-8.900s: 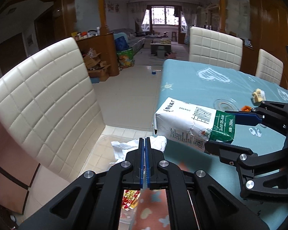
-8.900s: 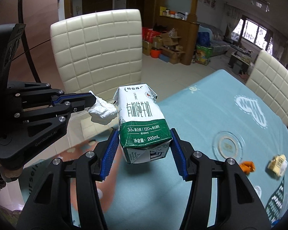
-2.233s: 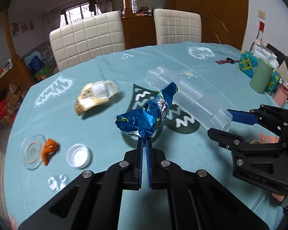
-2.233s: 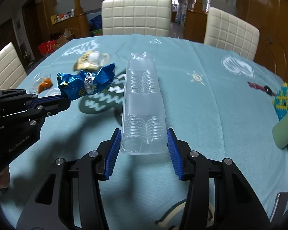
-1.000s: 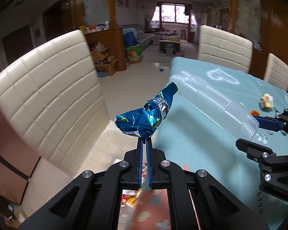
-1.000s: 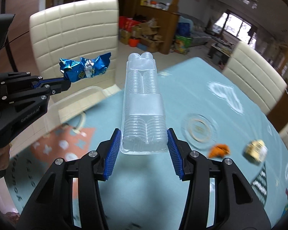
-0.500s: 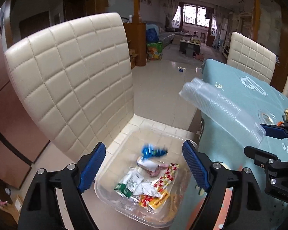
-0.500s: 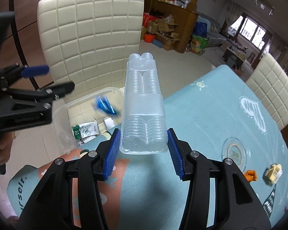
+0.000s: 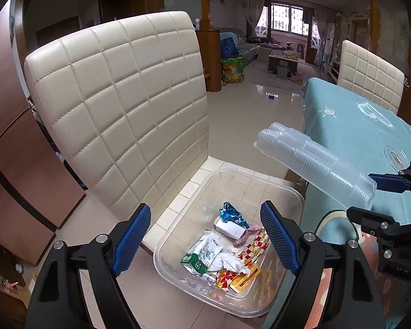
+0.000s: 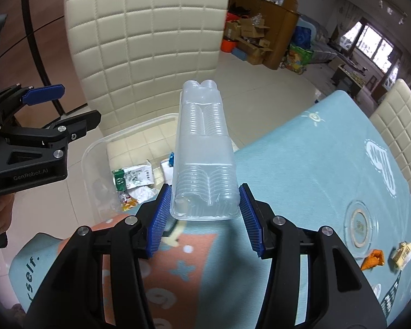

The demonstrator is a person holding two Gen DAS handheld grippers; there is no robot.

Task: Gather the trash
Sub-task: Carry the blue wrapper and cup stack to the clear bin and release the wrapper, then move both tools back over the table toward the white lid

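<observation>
My left gripper [image 9: 205,209] hangs open and empty above a clear plastic bin [image 9: 249,171] that stands on a cream chair seat. A crumpled blue foil wrapper [image 9: 231,215] lies in the bin beside a green-and-white milk carton [image 9: 202,255], tissue and red-yellow wrappers. My right gripper [image 10: 204,192] is shut on a long clear plastic cup package [image 10: 204,142], held in the air over the table edge with its far end pointing at the bin [image 10: 128,131]. From the left wrist view the package [image 9: 315,161] juts in from the right, above the bin's right rim.
The quilted cream chair back [image 9: 117,109] rises just behind the bin. The table with a light blue cloth [image 10: 315,164] is to the right; on it lie a round coaster [image 10: 360,224], an orange peel [image 10: 372,259] and a yellow wrapper [image 10: 402,250]. Beyond is tiled floor [image 9: 254,101].
My left gripper opened and let go of the blue wrapper, which fell into the bin and now lies there. Both grippers moved nearer to the bin and lower, the package still held.
</observation>
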